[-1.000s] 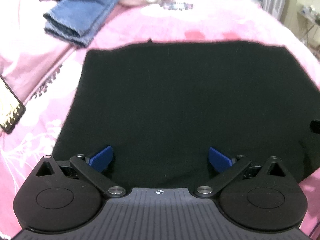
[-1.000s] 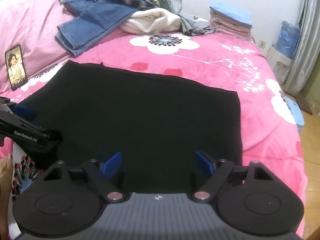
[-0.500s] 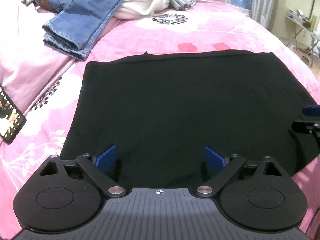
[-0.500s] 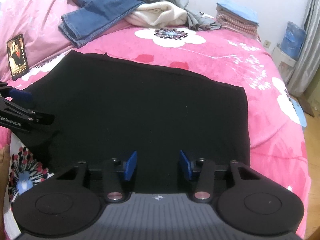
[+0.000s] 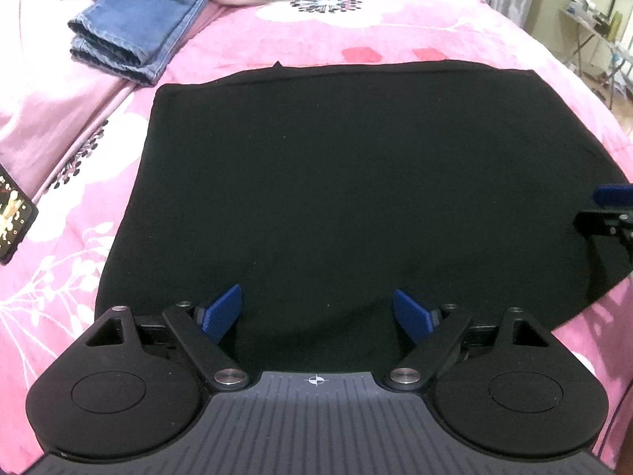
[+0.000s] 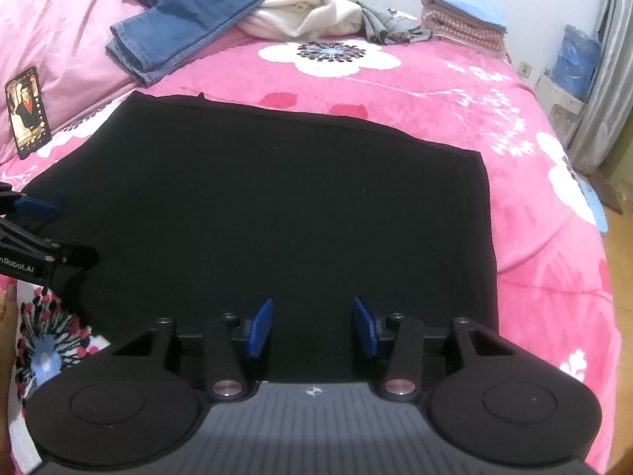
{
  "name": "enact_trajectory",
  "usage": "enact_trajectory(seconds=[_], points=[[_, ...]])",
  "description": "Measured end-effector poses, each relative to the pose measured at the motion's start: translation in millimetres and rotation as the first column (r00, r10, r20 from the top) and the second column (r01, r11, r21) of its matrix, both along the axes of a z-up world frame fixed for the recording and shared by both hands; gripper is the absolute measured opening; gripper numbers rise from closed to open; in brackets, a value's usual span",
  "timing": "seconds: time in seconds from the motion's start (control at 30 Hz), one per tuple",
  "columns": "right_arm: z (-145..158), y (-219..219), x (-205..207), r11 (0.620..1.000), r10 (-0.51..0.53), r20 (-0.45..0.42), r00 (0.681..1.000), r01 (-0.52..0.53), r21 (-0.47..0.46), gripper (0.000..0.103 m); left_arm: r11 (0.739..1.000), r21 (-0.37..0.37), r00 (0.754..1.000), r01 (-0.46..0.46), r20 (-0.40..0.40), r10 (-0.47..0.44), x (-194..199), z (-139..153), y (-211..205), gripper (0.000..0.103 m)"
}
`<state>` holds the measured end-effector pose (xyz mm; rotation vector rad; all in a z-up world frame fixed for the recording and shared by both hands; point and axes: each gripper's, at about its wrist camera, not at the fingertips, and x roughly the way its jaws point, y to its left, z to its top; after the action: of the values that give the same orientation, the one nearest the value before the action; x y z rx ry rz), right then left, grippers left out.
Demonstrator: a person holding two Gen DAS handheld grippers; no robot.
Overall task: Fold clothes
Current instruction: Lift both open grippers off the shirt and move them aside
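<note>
The cloth (image 5: 336,182) lies flat on the bed (image 5: 395,39), spreading ahead of both sets of jaws and between them. Jeans (image 6: 186,27) lie beyond it, ahead-left of the right jaws, with a clothes heap (image 6: 304,12) behind. A phone (image 6: 27,111) rests far left; folded towels (image 6: 463,19) sit ahead-right.

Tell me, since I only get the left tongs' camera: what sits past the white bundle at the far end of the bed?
Observer: A folded stack of striped towels with a blue cloth on top.
Operator: The phone is cut off at my left edge. Is it on?
Observer: Yes. The whole phone shows here, its screen lit with a picture of a person.
Operator: Is anyone there at all?
Observer: A bare hand shows at the picture's edge, by the near corner of the black cloth.
</note>
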<state>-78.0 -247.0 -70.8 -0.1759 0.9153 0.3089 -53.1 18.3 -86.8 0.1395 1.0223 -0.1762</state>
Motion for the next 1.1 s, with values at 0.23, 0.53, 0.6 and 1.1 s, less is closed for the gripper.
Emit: enact_trajectory(seconds=[0.23,0.53,0.6,1.1], points=[[-1.0,-0.4,0.3,1.000,0.001,-0.005,1.000,-0.001,0.002,0.048,1.000,0.008,1.000,0.003,-0.007,-0.003,-0.5,0.3,0.2,0.087],[-1.9,-0.7,0.0,1.000,-0.003,-0.006,1.000,0.003,0.004,0.048,1.000,0.013,1.000,0.007,-0.014,-0.007,0.4,0.0,0.8,0.089],[-2.0,-0.9,0.0,1.000,-0.003,-0.007,1.000,0.003,0.004,0.048,1.000,0.013,1.000,0.006,-0.014,-0.006,0.3,0.1,0.2,0.090],[-5.1,-1.1,0.6,1.000,-0.003,-0.011,1.000,0.003,0.001,0.048,1.000,0.021,1.000,0.014,-0.017,-0.014,-0.5,-0.3,0.0,0.093]])
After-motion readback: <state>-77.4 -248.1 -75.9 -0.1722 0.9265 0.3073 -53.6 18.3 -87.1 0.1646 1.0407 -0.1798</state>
